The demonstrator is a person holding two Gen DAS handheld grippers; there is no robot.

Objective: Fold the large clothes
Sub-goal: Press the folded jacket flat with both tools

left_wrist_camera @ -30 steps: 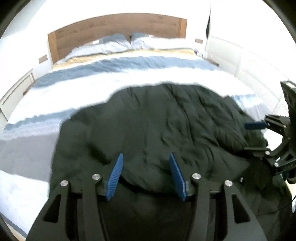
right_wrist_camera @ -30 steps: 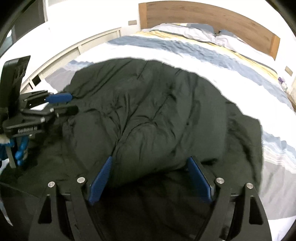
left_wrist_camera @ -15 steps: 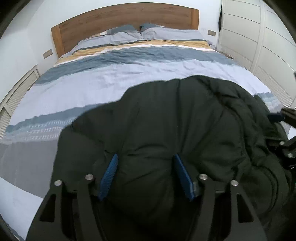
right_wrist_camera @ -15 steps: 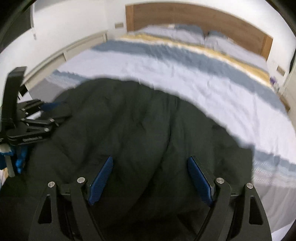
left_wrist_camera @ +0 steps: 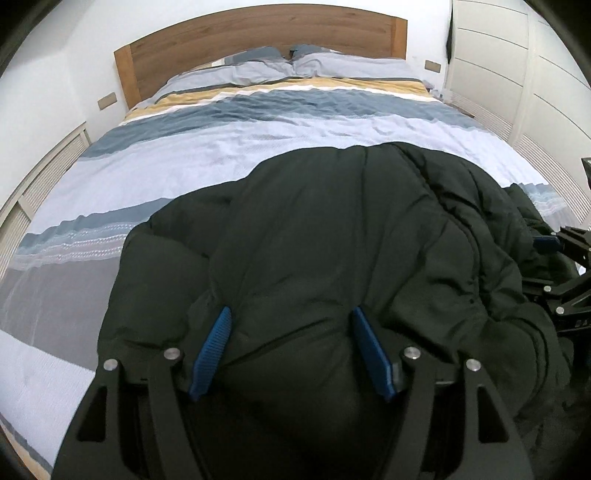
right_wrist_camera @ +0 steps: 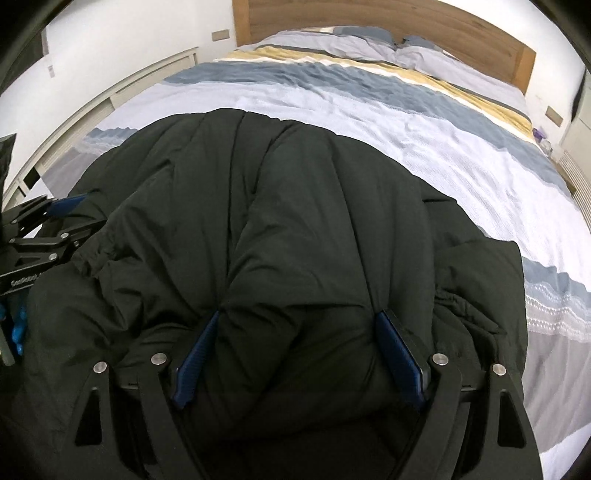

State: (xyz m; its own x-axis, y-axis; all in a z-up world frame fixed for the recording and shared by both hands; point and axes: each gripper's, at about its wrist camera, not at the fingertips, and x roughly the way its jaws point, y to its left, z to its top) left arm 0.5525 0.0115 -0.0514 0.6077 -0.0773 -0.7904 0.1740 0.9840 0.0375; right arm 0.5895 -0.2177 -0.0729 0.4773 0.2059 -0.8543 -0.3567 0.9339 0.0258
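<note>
A large black puffy jacket (left_wrist_camera: 332, 240) lies bunched on the foot end of the bed; it also fills the right wrist view (right_wrist_camera: 277, 221). My left gripper (left_wrist_camera: 291, 332) has a thick fold of the jacket bulging between its blue fingers. My right gripper (right_wrist_camera: 297, 332) likewise has a thick roll of the jacket between its fingers. Both jaws stand wide around the padding. The right gripper shows at the right edge of the left wrist view (left_wrist_camera: 557, 266). The left gripper shows at the left edge of the right wrist view (right_wrist_camera: 48, 229).
The bed (left_wrist_camera: 258, 147) has a striped blue, white and yellow cover, two pillows (left_wrist_camera: 295, 66) and a wooden headboard (left_wrist_camera: 258, 33). White cupboards (left_wrist_camera: 524, 74) stand to the right, a low white unit (left_wrist_camera: 44, 177) to the left.
Both grippers have pushed forward and up with the jacket. Its near edge has rolled over toward the headboard, and the padding now bulges between both pairs of fingers.
</note>
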